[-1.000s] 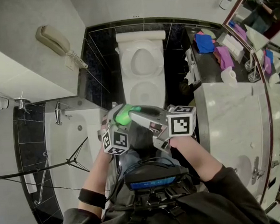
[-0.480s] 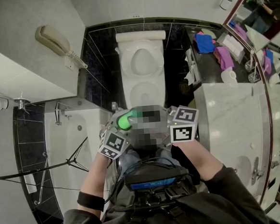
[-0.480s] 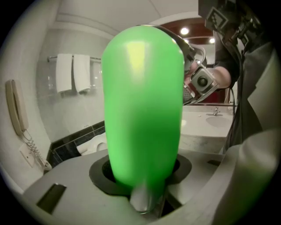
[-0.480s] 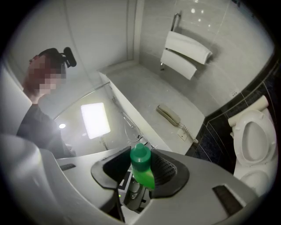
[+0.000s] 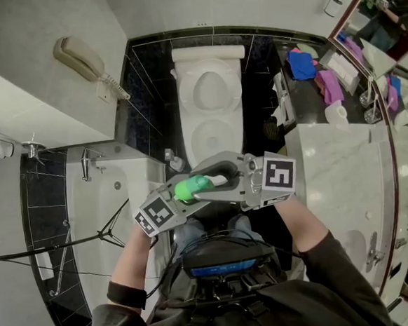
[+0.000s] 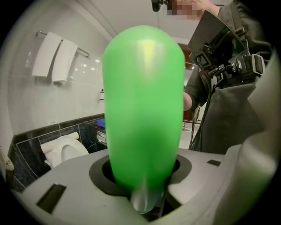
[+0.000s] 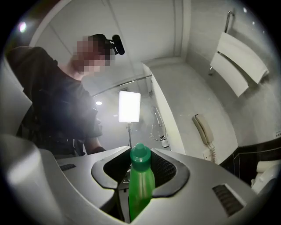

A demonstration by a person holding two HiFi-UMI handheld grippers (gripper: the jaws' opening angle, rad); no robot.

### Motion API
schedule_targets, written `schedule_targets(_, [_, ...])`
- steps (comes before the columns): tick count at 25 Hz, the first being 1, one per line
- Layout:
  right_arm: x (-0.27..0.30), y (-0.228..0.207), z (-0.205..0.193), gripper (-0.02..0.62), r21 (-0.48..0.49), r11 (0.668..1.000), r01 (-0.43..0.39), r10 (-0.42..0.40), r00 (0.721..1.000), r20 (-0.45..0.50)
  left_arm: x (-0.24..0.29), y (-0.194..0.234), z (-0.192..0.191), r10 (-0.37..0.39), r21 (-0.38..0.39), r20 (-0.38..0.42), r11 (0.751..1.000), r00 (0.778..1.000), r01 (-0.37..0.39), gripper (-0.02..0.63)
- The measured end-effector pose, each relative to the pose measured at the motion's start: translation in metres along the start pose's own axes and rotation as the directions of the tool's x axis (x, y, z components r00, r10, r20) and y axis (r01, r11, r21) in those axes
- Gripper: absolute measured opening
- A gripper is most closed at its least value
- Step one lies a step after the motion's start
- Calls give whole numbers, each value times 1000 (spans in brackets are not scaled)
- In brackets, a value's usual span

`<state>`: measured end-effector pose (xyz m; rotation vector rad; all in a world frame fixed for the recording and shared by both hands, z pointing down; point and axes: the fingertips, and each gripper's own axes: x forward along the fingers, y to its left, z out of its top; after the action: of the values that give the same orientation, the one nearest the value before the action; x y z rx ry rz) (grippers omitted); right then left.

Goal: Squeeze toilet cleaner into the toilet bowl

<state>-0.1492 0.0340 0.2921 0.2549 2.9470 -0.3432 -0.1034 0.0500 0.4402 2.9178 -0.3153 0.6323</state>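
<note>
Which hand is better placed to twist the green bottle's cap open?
Probably right: the right tool sits around the cap, while the left tool clamps the bottle by its green body, steadying it.

No readable text, brand or number in any view. The only signs are black-and-white square marker patterns, no letters. One is on the left cube, at 8 o'clock from the green bottle. The other is on the right cube, at 3 o'clock from it. The bottle looks plain green in both gripper views, with no legible label.
</note>
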Motion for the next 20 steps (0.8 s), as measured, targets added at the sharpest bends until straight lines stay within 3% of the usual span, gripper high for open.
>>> schedule_targets(4, [-1, 2, -2, 161, -4, 999, -34, 34, 999, -2, 1, 0, 0, 5, 2, 1, 1000, 1000, -5, 192])
schedule_targets(7, [-1, -6, -1, 174, 52, 999, 6, -7, 1000, 26, 1, 7, -1, 50, -4, 8, 999, 999, -49, 192])
schedule_targets(10, [0, -21, 3, 269, 118, 990, 73, -81, 994, 68, -4, 26, -3, 164, 5, 11, 987, 986, -164, 192])
schedule_targets(12, [-2, -32, 5, 337, 172, 976, 134, -150, 985, 88, -8, 43, -3, 272, 29, 10, 962, 962, -272, 192])
schedule_targets(15, [-6, -54, 4, 367, 231, 936, 264, -290, 953, 88, -17, 75, -1, 457, 78, 12, 886, 889, -456, 192])
schedule_targets(20, [-7, -72, 4, 375, 401, 833, 381, -439, 896, 60, -37, 123, -14, 716, 100, 5, 694, 698, -713, 192])
